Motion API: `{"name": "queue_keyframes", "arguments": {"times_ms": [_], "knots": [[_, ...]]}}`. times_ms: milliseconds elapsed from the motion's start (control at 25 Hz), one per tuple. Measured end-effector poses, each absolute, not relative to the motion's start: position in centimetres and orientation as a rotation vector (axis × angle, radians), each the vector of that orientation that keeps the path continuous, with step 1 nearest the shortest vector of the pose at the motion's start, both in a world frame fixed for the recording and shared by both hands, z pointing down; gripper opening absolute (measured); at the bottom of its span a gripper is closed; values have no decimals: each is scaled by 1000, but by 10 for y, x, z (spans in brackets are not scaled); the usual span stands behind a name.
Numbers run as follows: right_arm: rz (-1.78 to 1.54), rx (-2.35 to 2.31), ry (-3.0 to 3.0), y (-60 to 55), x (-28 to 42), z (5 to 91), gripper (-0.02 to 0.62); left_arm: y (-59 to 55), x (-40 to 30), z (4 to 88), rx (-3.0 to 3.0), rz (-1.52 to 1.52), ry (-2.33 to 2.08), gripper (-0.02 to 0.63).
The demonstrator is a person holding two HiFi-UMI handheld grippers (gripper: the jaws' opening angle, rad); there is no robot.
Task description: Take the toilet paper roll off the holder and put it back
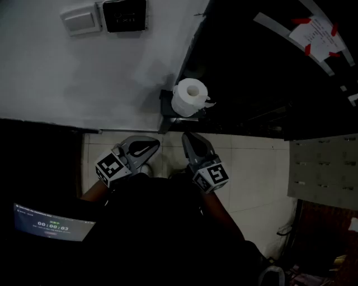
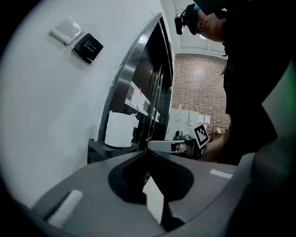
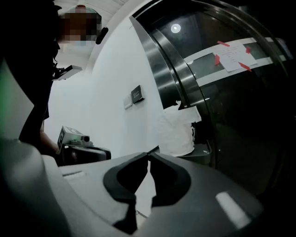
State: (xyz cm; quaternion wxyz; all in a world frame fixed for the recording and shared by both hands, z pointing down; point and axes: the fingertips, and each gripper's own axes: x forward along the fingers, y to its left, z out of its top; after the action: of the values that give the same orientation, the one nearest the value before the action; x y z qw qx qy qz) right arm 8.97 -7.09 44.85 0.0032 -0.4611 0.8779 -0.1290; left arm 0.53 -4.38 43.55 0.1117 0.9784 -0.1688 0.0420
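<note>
A white toilet paper roll (image 1: pixel 189 96) stands upright on a dark holder shelf (image 1: pixel 168 109) against the white wall, a loose end hanging at its right. It shows too in the left gripper view (image 2: pixel 118 129) and the right gripper view (image 3: pixel 177 128). My left gripper (image 1: pixel 154 143) is held short of the shelf, below and left of the roll, its jaws shut and empty (image 2: pixel 148 152). My right gripper (image 1: pixel 185 135) hangs just under the roll, apart from it, jaws shut on nothing (image 3: pixel 148 156).
A dark curved metal-framed door (image 1: pixel 268 67) with taped paper notices (image 1: pixel 316 31) stands right of the roll. A white switch (image 1: pixel 81 19) and a black EXIT plate (image 1: pixel 125 15) are on the wall. Pale floor tiles (image 1: pixel 257 179) lie below. A lit screen (image 1: pixel 53 223) glows at lower left.
</note>
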Motion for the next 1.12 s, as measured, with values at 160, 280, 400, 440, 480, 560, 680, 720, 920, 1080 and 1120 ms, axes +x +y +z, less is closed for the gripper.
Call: {"name": "queue_keyframes", "arguments": {"times_ms": [160, 280, 400, 440, 480, 560, 680, 720, 920, 1080, 1120], "knots": [[-376, -1458, 2756, -74, 90, 448, 12, -46, 3, 441, 2896, 117, -503, 0], [-338, -1512, 2731, -81, 92, 438, 37, -45, 3, 441, 2890, 123, -501, 0], [-303, -1558, 2714, -93, 96, 431, 111, -45, 3, 440, 2881, 123, -498, 0], [-295, -1572, 2708, -97, 98, 428, 134, -45, 4, 439, 2876, 123, -496, 0], [-288, -1588, 2700, -101, 99, 426, 165, -44, 4, 438, 2870, 124, -494, 0], [-271, -1628, 2681, -110, 103, 421, 245, -44, 5, 437, 2868, 123, -491, 0], [-223, -1701, 2639, -123, 109, 411, 369, -46, 4, 442, 2886, 114, -499, 0], [-201, -1722, 2625, -127, 110, 407, 406, -46, 3, 443, 2885, 115, -502, 0], [-187, -1741, 2609, -142, 104, 395, 454, -45, 0, 443, 2874, 122, -517, 0], [-187, -1762, 2650, -162, 97, 399, 472, -50, -3, 449, 2877, 114, -525, 0], [-186, -1774, 2659, -167, 96, 401, 481, -51, -3, 450, 2877, 113, -526, 0]]}}
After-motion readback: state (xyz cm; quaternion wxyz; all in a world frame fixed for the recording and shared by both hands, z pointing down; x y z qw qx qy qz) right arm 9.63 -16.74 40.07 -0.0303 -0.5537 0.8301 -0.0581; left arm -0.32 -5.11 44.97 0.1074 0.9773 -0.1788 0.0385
